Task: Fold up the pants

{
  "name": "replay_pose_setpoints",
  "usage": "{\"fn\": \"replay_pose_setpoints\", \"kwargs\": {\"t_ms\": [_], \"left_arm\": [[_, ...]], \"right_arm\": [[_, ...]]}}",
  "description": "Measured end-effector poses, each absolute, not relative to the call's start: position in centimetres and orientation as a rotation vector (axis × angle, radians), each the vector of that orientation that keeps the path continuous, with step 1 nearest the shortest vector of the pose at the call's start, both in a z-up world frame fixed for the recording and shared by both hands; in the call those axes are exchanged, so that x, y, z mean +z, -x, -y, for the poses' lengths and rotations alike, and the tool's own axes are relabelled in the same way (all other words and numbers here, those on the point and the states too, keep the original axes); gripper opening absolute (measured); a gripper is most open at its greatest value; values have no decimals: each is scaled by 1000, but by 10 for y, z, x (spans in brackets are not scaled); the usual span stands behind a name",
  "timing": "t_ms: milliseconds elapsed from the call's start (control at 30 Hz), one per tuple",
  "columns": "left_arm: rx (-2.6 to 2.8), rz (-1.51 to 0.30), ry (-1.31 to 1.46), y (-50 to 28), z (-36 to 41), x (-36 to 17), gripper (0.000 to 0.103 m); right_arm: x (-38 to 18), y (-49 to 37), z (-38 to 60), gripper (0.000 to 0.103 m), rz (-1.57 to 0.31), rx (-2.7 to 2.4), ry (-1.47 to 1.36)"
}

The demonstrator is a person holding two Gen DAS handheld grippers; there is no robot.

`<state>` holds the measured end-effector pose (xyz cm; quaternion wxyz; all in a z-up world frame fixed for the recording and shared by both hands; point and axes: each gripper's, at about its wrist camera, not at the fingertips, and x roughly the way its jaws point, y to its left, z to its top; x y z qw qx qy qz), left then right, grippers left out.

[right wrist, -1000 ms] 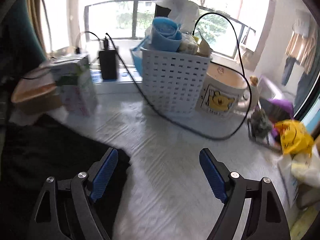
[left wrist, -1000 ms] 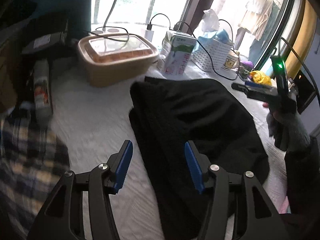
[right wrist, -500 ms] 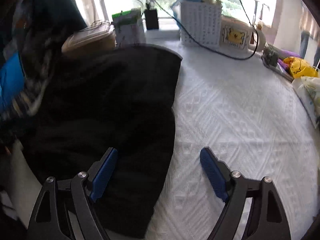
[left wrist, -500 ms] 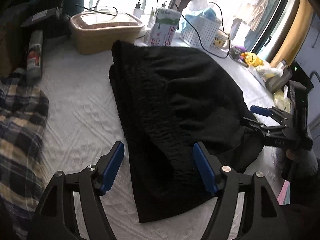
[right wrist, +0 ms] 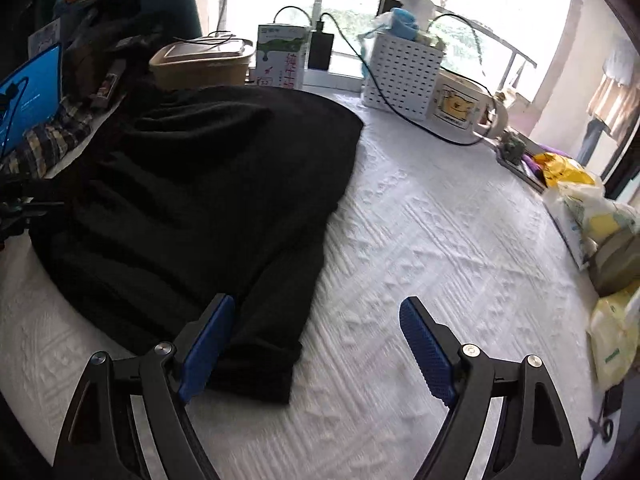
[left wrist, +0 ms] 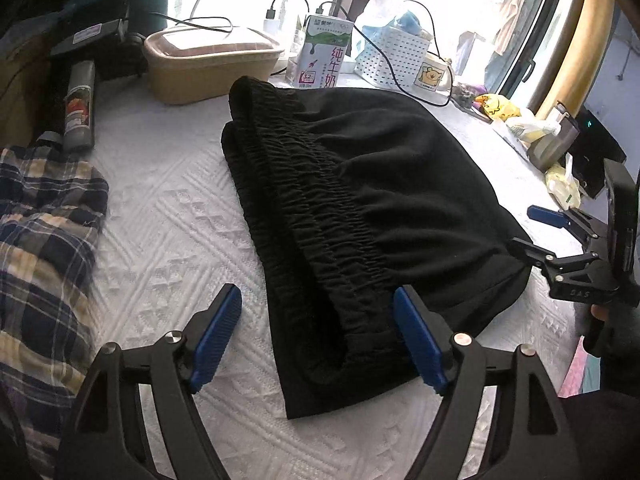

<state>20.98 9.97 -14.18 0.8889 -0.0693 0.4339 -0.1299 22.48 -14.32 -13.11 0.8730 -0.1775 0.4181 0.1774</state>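
Black pants (left wrist: 360, 208) lie folded in a thick stack on the white quilted bedspread (left wrist: 160, 248), the ribbed elastic waistband running toward the near corner. My left gripper (left wrist: 318, 334) hovers over that near waistband corner, its jaws still opening and its blue pads clear of the cloth. In the right wrist view the same pants (right wrist: 192, 200) fill the left half, with a narrow folded end near the bottom. My right gripper (right wrist: 316, 344) stands open above that end; no pad presses on the fabric. The right gripper (left wrist: 532, 236) also shows at the pants' right edge in the left wrist view.
A plaid cloth (left wrist: 44, 256) lies left of the pants. At the back stand a tan lidded box (left wrist: 208, 64), a milk carton (left wrist: 320, 56), a white basket (right wrist: 404, 68), a mug (right wrist: 460, 108) and cables. Bags (right wrist: 592, 216) crowd the right edge. A laptop screen (right wrist: 28, 96) glows far left.
Both grippers have drawn back toward the near side, so the whole folded stack has come into view. The left jaws have spread wider. The right gripper swung from the basket area to the pants' near end.
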Motion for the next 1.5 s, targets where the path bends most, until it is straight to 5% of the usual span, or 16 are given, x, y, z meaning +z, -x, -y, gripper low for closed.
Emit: {"fn": "replay_pose_setpoints", "kwargs": {"t_ms": [533,1500], "left_arm": [[-236,-879,232,-224,-113,-126,79],[-284,-957,129,-321,-98,-126,79]], "right_arm": [[-111,-231,174,86,-931,465,67],[-104,-320,129,86,-932,553,28]]}}
